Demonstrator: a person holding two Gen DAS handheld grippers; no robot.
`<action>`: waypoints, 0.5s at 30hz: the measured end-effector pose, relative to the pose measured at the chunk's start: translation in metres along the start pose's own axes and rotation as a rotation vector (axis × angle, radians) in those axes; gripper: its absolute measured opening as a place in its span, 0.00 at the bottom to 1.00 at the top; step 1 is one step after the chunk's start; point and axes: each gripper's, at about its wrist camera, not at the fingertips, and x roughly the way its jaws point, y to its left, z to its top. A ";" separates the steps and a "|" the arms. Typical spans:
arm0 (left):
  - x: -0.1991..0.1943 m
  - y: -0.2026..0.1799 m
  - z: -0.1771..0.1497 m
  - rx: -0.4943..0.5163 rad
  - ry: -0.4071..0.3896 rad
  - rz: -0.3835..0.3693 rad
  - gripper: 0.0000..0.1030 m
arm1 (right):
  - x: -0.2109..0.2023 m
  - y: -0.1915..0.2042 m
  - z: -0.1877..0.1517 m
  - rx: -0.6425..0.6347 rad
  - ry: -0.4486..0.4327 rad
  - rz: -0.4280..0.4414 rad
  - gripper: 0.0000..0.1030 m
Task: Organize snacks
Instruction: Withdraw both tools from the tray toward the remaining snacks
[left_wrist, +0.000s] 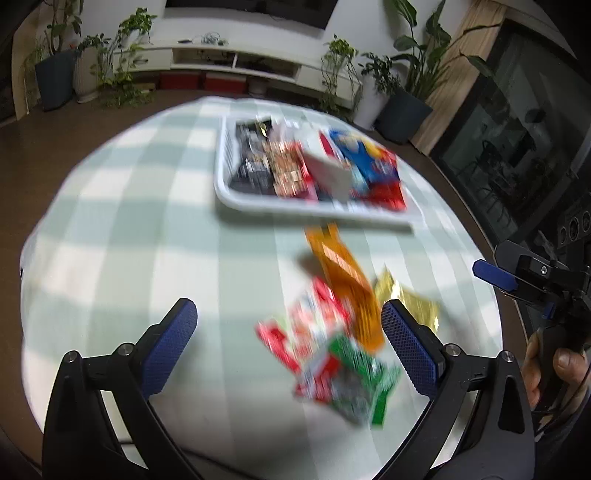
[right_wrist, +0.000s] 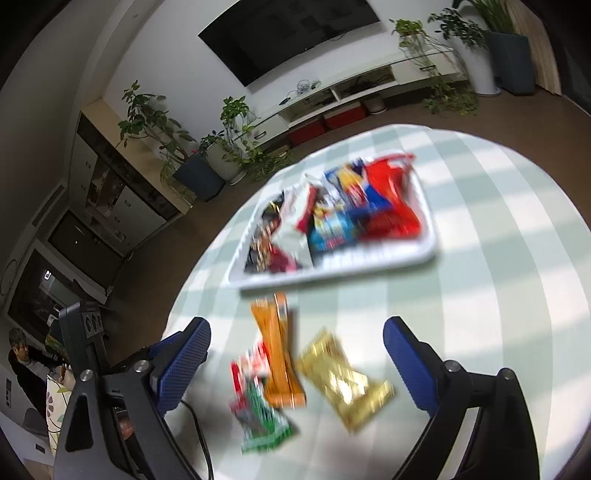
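1. Blue pads on both grippers, and both are spread wide with nothing pinched. The left gripper (left_wrist: 288, 343) hangs over the loose snack pile; the right gripper (right_wrist: 295, 363) does the same from its side.
2. Between and just ahead of the left gripper's fingers sits a red-and-white packet (left_wrist: 314, 325) overlapping a green packet (left_wrist: 362, 384). It's all pretty blurry, so no reading labels.
3. A bit further out, an orange packet (right_wrist: 279, 354) lies lengthwise pointing away from the right gripper, with a gold packet (right_wrist: 343, 380) just beside it, towards that gripper's right finger.
4. Beyond the pile, a white tray (right_wrist: 424, 251) sits on the green-checked tablecloth (left_wrist: 129, 221), already stuffed with snacks: dark ones, blue ones, red ones.
5. Way past the table: potted plants (right_wrist: 236, 147) and a wall TV (right_wrist: 291, 33).
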 end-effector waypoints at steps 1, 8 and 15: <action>0.000 -0.002 -0.008 -0.001 0.011 -0.006 0.98 | -0.004 -0.001 -0.011 0.000 -0.001 0.000 0.94; -0.002 -0.014 -0.052 0.025 0.061 -0.002 0.98 | -0.009 0.001 -0.063 -0.020 0.033 -0.013 0.94; -0.006 -0.009 -0.058 0.040 0.057 0.026 0.98 | -0.009 0.007 -0.089 -0.062 0.052 -0.015 0.94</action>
